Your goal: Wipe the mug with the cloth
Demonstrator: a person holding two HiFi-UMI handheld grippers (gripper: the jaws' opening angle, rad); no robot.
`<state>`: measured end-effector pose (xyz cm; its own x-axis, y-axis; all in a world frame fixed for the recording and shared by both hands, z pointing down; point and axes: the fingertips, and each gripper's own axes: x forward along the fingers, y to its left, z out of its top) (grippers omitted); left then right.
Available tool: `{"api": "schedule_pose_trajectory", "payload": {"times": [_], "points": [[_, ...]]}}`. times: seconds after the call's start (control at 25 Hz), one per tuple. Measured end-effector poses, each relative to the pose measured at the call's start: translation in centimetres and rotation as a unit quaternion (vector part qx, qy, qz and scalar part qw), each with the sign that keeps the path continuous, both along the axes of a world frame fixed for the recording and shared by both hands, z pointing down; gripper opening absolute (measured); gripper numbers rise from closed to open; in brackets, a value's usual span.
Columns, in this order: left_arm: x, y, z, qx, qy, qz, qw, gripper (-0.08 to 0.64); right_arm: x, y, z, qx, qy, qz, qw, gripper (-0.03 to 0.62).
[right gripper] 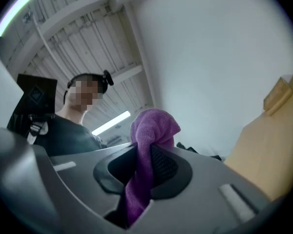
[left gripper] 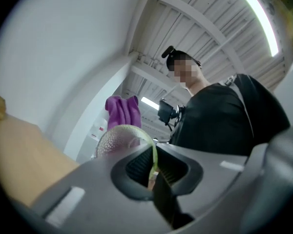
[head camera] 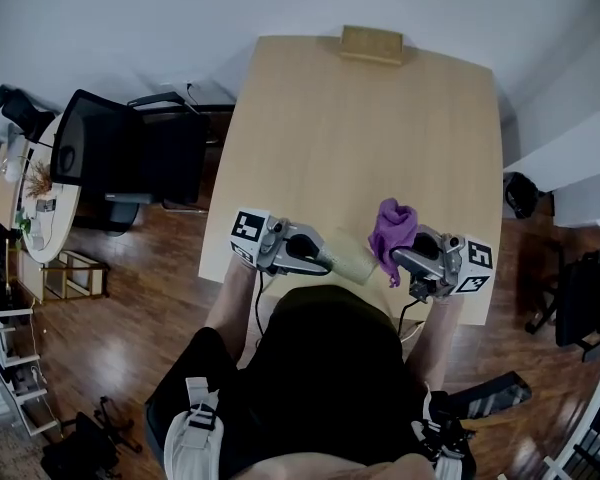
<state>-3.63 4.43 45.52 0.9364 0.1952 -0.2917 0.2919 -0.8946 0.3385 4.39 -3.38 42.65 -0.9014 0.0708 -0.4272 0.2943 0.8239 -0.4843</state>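
The left claw (head camera: 328, 260) is clamped on the mug (head camera: 348, 261). In the left gripper view its ribbed pads (left gripper: 138, 165) pinch the thin, pale green wall at the rim, which runs between them, and the speckled body of the mug bulges out past the tips, a little to their left. The right claw (head camera: 398, 258) is closed on the cloth (head camera: 392, 233). In the right gripper view the purple fabric is squeezed between the two pads, with a rounded wad standing up beyond the tips and a tail trailing back toward the claw's body. From the head view the two claws point toward each other over the near edge of the light wooden counter (head camera: 360, 138). The mug lies sideways ahead of the left claw's tips, toward the right claw. The cloth bunches just ahead of the right claw's tips, close beside the mug, and I cannot tell whether cloth and mug touch. A wooden block (head camera: 371, 44) sits at the counter's far edge, well apart from both claws. A black office chair (head camera: 120, 153) stands on the floor out beyond the left claw's outer side. The person's dark-clothed torso (head camera: 330, 368) is just behind both claws.
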Motion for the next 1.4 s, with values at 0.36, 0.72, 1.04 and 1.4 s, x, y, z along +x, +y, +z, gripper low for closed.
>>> {"api": "schedule_pose_trajectory", "payload": {"times": [0.36, 0.72, 1.04, 1.4], "points": [[3.6, 3.7, 0.6, 0.022, -0.025, 0.100, 0.9944, 0.073, -7.4, 1.8, 4.2, -0.022, 0.104, -0.068, 0.992, 0.061], [1.3, -0.4, 2.2, -0.025, -0.047, -0.009, 0.9986, 0.041, 0.1, -2.5, 2.2, 0.007, 0.066, 0.076, 0.995, 0.061], [2.8, 0.0, 2.3, -0.025, -0.054, 0.016, 0.9981, 0.041, -3.1, 1.4, 4.3, 0.064, 0.134, 0.000, 0.989, 0.061], [4.1, 0.6, 4.5, -0.043, -0.097, 0.027, 0.9940, 0.041, -4.8, -1.0, 6.4, 0.051, 0.187, 0.047, 0.980, 0.061]]}}
